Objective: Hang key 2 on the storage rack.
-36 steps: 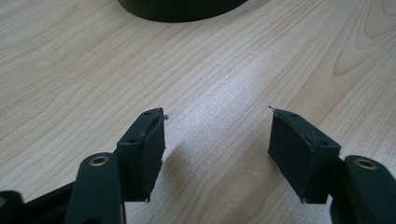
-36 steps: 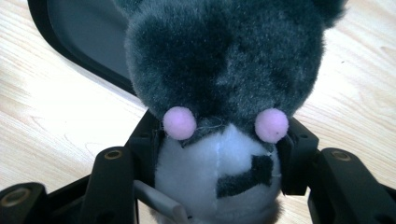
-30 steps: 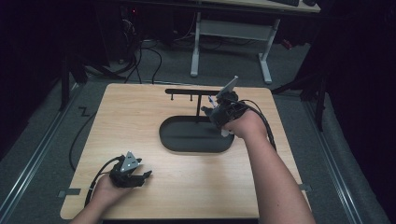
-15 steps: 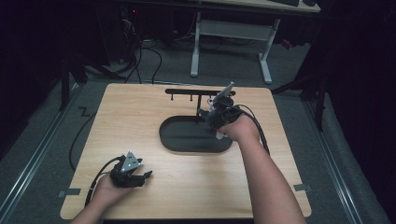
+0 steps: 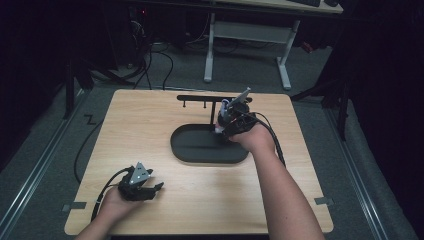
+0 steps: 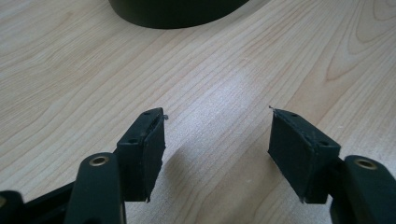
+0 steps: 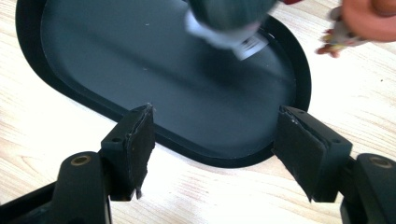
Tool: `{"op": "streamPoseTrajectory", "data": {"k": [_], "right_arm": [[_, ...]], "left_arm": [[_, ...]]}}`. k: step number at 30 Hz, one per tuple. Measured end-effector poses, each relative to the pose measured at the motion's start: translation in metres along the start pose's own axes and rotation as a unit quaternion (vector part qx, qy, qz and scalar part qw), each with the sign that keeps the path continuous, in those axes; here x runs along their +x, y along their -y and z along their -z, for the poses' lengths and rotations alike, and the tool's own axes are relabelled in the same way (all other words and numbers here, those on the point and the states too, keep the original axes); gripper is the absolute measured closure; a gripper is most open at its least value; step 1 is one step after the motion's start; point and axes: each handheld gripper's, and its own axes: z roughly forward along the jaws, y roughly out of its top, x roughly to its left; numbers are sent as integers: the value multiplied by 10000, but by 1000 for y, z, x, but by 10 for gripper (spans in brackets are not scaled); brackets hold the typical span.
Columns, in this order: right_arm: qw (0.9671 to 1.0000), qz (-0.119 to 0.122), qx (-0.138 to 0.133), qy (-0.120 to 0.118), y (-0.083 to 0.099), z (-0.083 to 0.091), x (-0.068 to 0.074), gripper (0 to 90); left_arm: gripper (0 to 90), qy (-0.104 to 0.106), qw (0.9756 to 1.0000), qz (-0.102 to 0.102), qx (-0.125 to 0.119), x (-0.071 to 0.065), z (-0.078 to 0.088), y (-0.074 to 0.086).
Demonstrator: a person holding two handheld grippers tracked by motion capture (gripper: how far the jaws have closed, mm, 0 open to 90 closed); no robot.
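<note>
Bench (image 5: 150, 130) of pale wood takes up the middle of the high view. A black oval tray (image 5: 195, 147) lies flat at its centre, where either hand can reach it. Just above the tray in the frame stands a thin black rack (image 5: 200, 97) with small pegs hanging from its bar.

The right gripper (image 5: 227, 122) hangs over the right end of the tray and points down into it, which looks like the position for dropping something there. Its jaws have just been opening and now stand wide apart. Nothing is between the pads, which frame the near rim of the tray in the right gripper view.

At the top centre of that view is a blurred grey object with a white label (image 7: 229, 18), over the far part of the tray floor. The blur suggests it is loose and moving, probably just let go, but what it is cannot be told. A small orange thing (image 7: 364, 18) at the upper right corner is also unclear.

The left gripper (image 5: 152, 188) rests at the lower left of the bench, well apart from the tray, apparently waiting. Its jaws are spread wide over bare wood and hold nothing.
</note>
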Motion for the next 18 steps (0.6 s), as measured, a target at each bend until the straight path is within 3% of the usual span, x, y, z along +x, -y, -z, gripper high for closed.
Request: {"op": "streamPoseTrajectory", "data": {"k": [8,18], "right_arm": [[10000,-21,30,-36,13,-5,-3,298],[9999,77,-119,80,46,-9,-7,285]], "left_arm": [[362,6,10000,-10,-15,-1,-1,0],[361,29,10000,-75,4,-4,-2,-2]]}}
